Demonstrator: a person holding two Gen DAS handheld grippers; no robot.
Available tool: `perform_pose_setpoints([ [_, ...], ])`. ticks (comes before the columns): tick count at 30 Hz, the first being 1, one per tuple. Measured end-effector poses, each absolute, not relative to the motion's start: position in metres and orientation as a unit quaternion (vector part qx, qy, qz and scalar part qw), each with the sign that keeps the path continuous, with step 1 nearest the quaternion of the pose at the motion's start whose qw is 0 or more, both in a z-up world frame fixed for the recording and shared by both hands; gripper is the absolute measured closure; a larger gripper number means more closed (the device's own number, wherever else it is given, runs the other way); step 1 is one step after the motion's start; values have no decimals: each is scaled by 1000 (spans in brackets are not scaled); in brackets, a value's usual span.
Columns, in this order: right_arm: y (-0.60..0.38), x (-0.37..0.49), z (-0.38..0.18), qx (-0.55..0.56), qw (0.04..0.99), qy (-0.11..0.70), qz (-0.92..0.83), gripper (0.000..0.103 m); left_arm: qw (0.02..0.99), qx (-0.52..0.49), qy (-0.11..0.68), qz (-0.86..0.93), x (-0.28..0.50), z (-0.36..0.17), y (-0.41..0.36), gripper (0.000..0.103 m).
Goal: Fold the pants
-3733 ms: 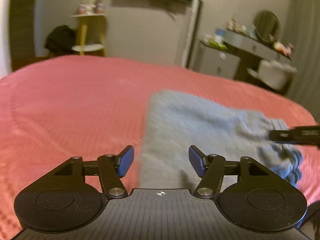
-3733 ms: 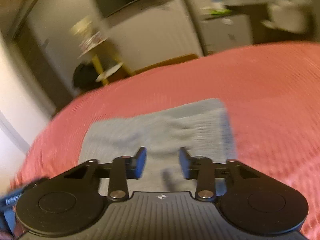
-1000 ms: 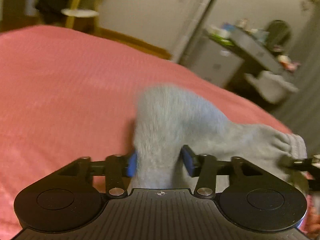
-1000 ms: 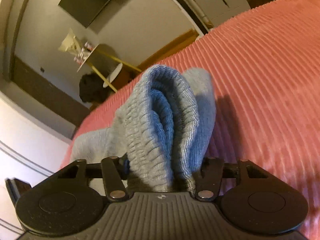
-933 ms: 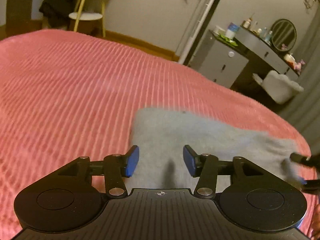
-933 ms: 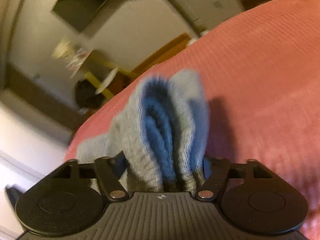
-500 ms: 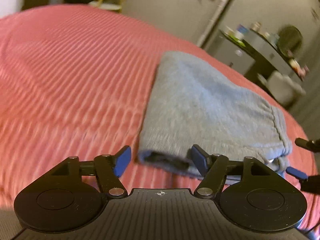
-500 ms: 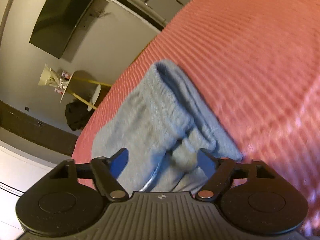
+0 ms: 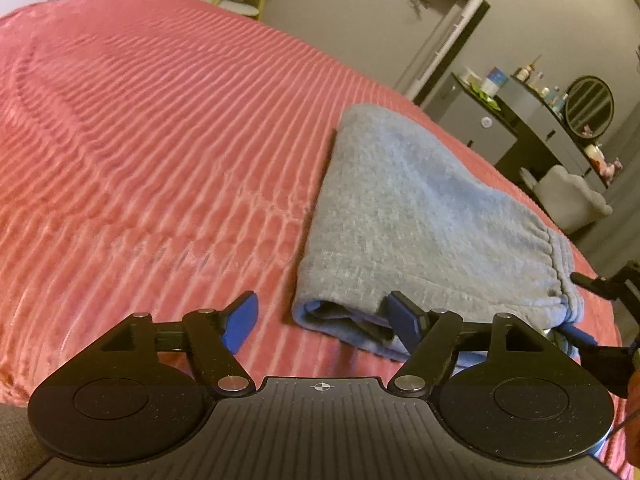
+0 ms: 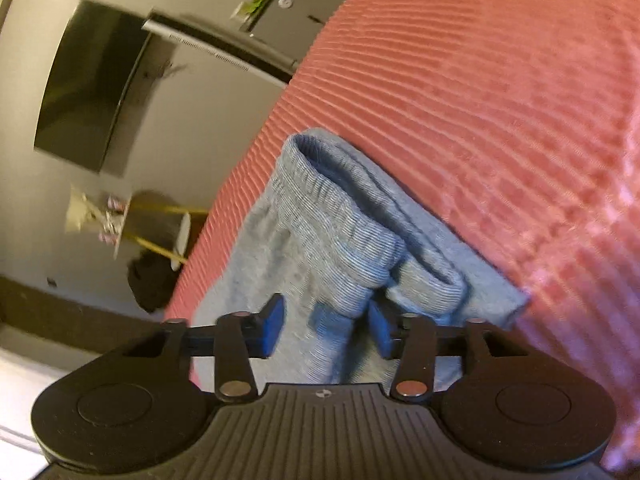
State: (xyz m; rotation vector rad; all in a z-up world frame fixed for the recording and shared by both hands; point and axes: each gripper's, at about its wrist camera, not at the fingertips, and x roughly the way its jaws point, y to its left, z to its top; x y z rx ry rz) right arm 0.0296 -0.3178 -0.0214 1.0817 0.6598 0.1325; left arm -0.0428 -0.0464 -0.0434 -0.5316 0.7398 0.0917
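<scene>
Bedspread (image 9: 160, 140) now bears folded pants (image 9: 420, 216); left gripper (image 9: 324, 320), right gripper (image 10: 326, 328) released.

Home bedroom: red bedspread (image 9: 160, 128), vanity dresser (image 9: 532, 128)

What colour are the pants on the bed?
Light blue-grey pants, seen best in the left wrist view.

Both hand-held grippers, L (image 9: 324, 320) & R (image 10: 326, 330), w/ jaws apart.
</scene>
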Motion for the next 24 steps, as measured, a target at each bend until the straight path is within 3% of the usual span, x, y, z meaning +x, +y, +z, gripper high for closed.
perform_pose_setpoints([
  [2,-313,35,-23,485,815,312,54,53,895,-261,358,47,-42,-45,-46,24],
  [3,-311,37,-25,478,819,314,48,59,895,-262,359,49,-41,-46,-45,23],
  [4,-309,39,-25,467,823,320,37,75,895,-263,358,48,-43,-47,-45,23],
  [8,-306,34,-16,440,841,313,38,80,895,-266,354,49,-45,-45,-44,25],
  [12,-328,6,-17,520,811,246,111,82,893,-276,351,47,-46,-45,-40,24],
  [16,-323,12,-29,389,867,307,49,82,891,-276,358,48,-43,-47,-39,23],
  [21,-299,8,-14,286,909,299,48,79,897,-269,346,57,-47,-43,-39,24],
  [24,-301,3,-5,286,911,296,37,66,906,-268,322,61,-53,-36,-40,26],
])
